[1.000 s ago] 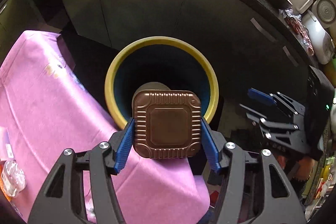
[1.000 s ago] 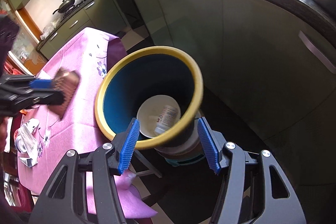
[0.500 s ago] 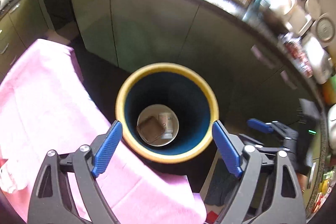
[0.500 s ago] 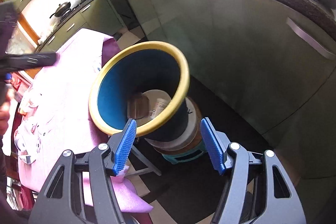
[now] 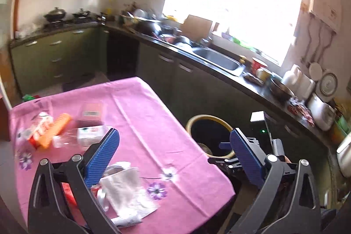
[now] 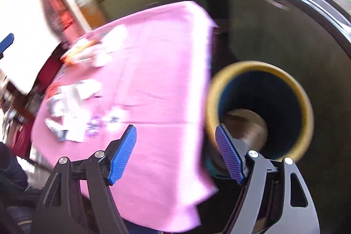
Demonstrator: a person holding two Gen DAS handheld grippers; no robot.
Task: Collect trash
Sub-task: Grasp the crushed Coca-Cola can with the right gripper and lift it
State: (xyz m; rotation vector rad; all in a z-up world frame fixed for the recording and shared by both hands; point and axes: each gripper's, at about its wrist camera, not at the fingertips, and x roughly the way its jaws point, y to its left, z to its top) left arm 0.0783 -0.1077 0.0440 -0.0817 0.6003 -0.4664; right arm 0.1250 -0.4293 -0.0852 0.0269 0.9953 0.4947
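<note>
Left gripper [image 5: 173, 152]: your jaws have just been opening and now stand very wide, with nothing between them. It hangs over the near right part of the bench.

Right gripper [image 6: 175, 152]: its jaws have also just been opening, roughly three-quarters wide, and hold nothing. It points down at the gap between the bench edge and the bin. This view is badly blurred.

Bench [image 5: 140, 106]: covered in a pink cloth, it takes up the left and middle of both views.

Bin [image 5: 209, 124]: a yellow-rimmed bin stands on the floor just off the bench's right edge, mouth up. A few pieces already lie at its bottom.

Near trash: a crumpled white wrapper [image 5: 127, 190] lies just below and inside your left gripper's left finger. It is the closest piece. Its long axis runs from far left to near right, loosely along your reach.

Far trash: an orange pack [image 5: 56, 131] lies at the far left of the bench, its long axis running from near left to far right. A white carton [image 5: 91, 135] lies just to its right, long side running left to right. A clear bottle lies between them, too blurred for you to judge.

Nearer hand: your left, by a clear margin. The wrapper is almost under it, while your right sits over by the bin.

Next move, as a judgement: you would lower the left gripper onto the wrapper and close across its short side.
</note>
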